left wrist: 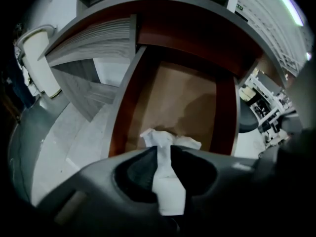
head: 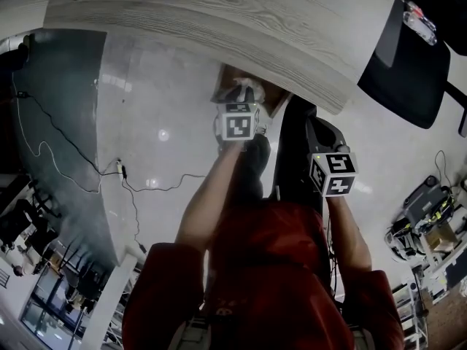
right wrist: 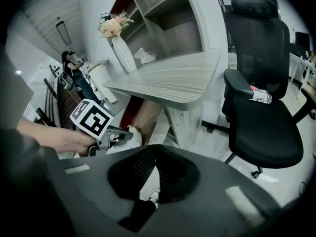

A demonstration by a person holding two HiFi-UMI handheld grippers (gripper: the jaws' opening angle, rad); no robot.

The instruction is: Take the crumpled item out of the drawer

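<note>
Under the grey wood desk (head: 219,13) a drawer (left wrist: 185,100) stands open, with a brown floor and red-brown walls. My left gripper (left wrist: 165,149) is shut on a white crumpled paper (left wrist: 168,181), whose loose end (left wrist: 160,138) sticks out past the jaw tips just above the drawer's near edge. The head view shows the left gripper (head: 246,99) at the drawer (head: 273,97), with the paper (head: 248,88) at its tip. My right gripper (right wrist: 156,146) is shut on nothing and hangs to the right (head: 321,128), away from the drawer. From there it sees the left gripper (right wrist: 109,135) and the paper (right wrist: 133,135).
A black office chair (right wrist: 261,83) stands right of the desk with a plastic bottle (right wrist: 257,97) on its seat. A vase of flowers (right wrist: 121,46) and shelves sit at the back of the desk. Cables (head: 131,184) trail over the pale floor at the left.
</note>
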